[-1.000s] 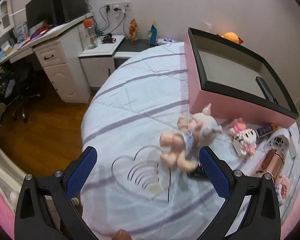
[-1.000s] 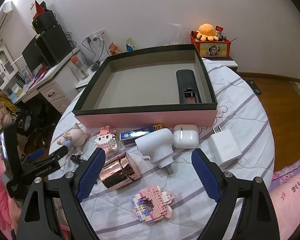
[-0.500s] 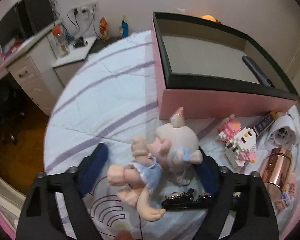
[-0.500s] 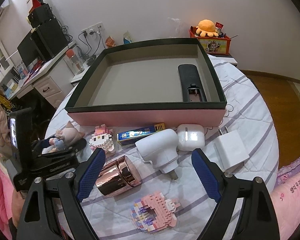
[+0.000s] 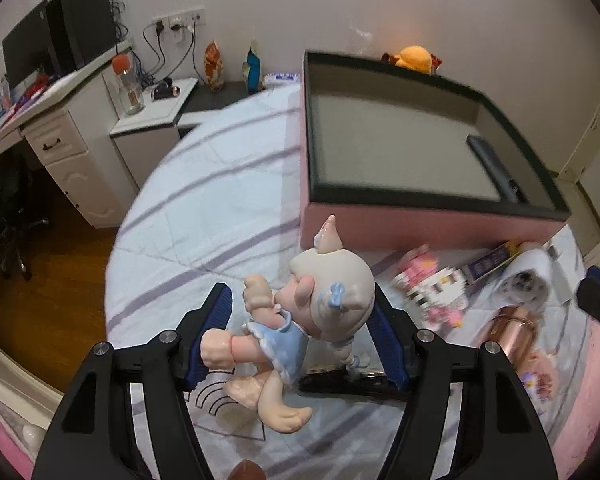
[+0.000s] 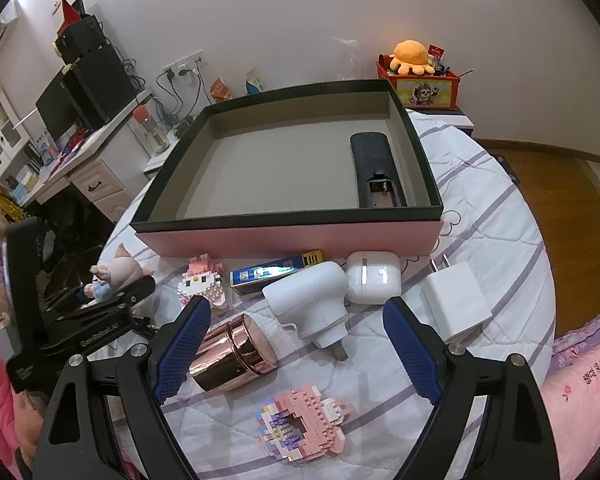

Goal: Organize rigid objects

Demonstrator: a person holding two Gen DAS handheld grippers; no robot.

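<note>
Left wrist view: the left tool (image 5: 302, 342) has its blue pads closed on a small pig-eared doll in a blue dress (image 5: 300, 316), the pink box with dark rim (image 5: 420, 232) ahead. Right tool (image 6: 296, 350) gapes wide, empty, a rose-gold metal cylinder (image 6: 236, 354) lying beside its left pad.

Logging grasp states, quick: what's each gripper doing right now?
Left gripper: closed around the pig doll, apparently gripping it.
Right gripper: open, holding nothing, above the rose-gold cylinder.
</note>
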